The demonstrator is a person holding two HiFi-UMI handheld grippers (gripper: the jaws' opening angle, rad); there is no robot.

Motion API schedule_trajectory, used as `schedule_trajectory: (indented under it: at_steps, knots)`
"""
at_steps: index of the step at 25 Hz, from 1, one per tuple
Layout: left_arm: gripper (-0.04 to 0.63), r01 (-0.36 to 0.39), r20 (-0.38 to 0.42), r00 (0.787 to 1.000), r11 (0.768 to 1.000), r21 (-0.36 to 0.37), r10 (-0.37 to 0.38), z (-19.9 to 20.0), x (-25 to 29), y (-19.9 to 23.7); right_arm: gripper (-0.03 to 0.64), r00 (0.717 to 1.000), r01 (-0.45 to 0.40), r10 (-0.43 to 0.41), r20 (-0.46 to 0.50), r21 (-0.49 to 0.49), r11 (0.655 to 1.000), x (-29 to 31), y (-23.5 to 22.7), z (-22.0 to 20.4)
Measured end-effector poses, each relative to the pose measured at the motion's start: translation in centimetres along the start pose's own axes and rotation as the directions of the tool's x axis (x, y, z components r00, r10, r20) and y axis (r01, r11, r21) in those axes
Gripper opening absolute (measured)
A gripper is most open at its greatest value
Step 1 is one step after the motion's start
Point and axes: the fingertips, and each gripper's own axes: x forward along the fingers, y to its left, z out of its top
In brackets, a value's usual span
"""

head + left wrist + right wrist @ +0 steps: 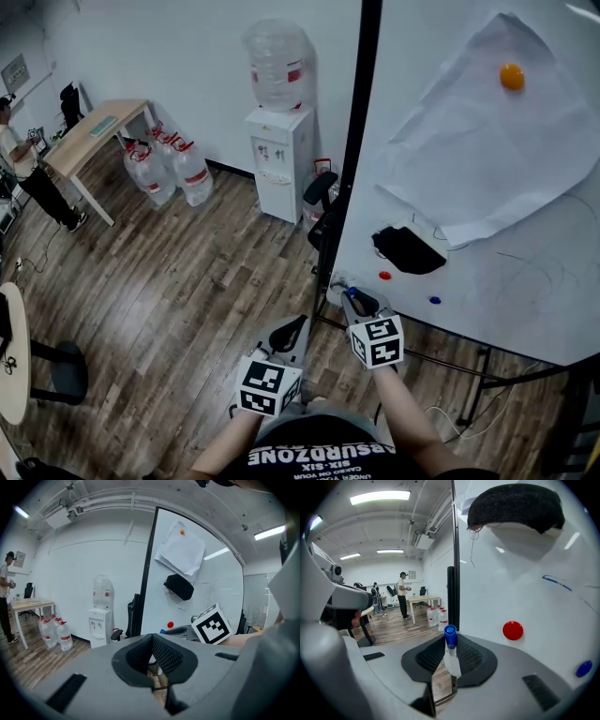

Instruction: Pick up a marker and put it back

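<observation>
Marker: the blue-capped marker [450, 649] stands upright, clamped between the jaws of our right gripper [362, 302], just beside the whiteboard [525, 281].
Left gripper: our left gripper [152, 639] is pinched together with nothing in it, away from the board.
Doing it well: we judge the marker should be lowered level before we let go.
In the way: the black eraser [410, 250], red magnet [513, 630] and blue magnet [583, 668] sit near our path.

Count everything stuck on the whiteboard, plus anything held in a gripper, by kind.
Round magnets: 3 (orange round magnet, red round magnet, blue round magnet)
Black felt eraser: 1
White paper sheet: 1
Blue-capped marker, held in right gripper: 1
Total: 6
</observation>
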Motion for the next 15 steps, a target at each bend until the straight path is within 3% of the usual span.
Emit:
schedule_trajectory:
  at_steps: [15]
  knots:
    - [0.008, 0.012, 0.004, 1.0, 1.0, 0.006, -0.012, 0.0, -0.8, -1.3, 0.071, 0.999, 0.032, -0.033, -0.035, -0.022, 0.999, -0.6, -0.4, -1.7]
